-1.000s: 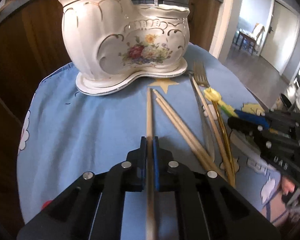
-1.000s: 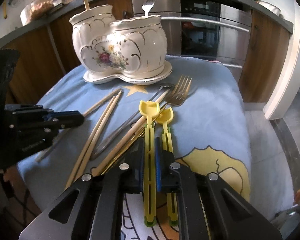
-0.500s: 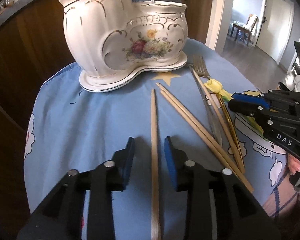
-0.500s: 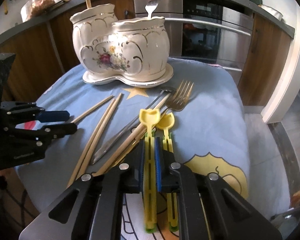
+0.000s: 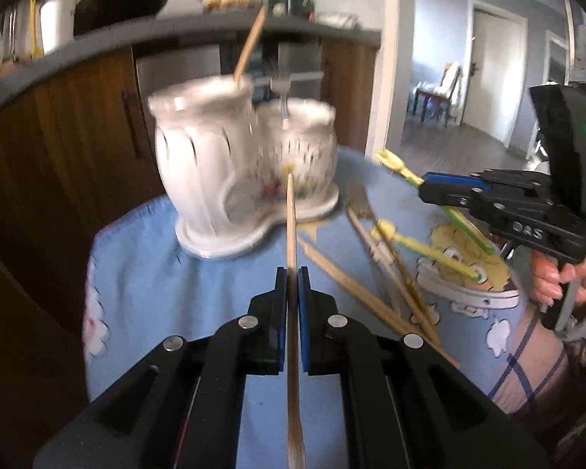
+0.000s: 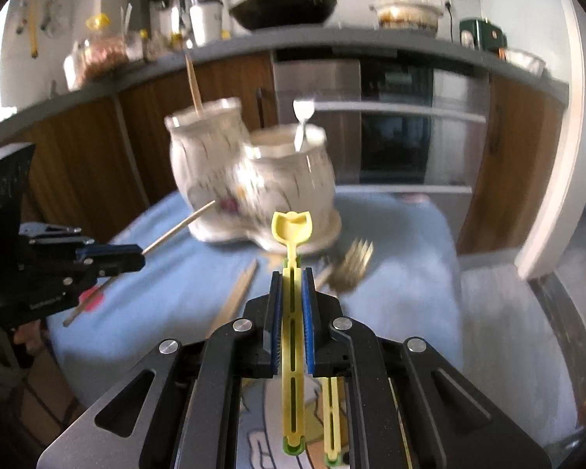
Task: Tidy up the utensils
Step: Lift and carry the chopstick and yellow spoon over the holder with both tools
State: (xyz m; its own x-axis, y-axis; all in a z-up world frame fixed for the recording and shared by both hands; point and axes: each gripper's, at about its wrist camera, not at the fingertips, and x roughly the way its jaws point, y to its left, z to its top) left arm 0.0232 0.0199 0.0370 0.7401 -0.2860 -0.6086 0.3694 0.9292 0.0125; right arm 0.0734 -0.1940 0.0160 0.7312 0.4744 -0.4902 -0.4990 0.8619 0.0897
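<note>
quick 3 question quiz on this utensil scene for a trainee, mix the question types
1. True or false: the left gripper is shut on a wooden chopstick.
2. What does the right gripper hold? A) gold fork B) yellow utensil C) nothing
3. Fill in: a single chopstick already stands in the ceramic holder, in its ____ compartment.

Key
1. True.
2. B, the yellow utensil; a second yellow one lies on the blue cloth.
3. Taller; a silver utensil stands in the shorter one.
</note>
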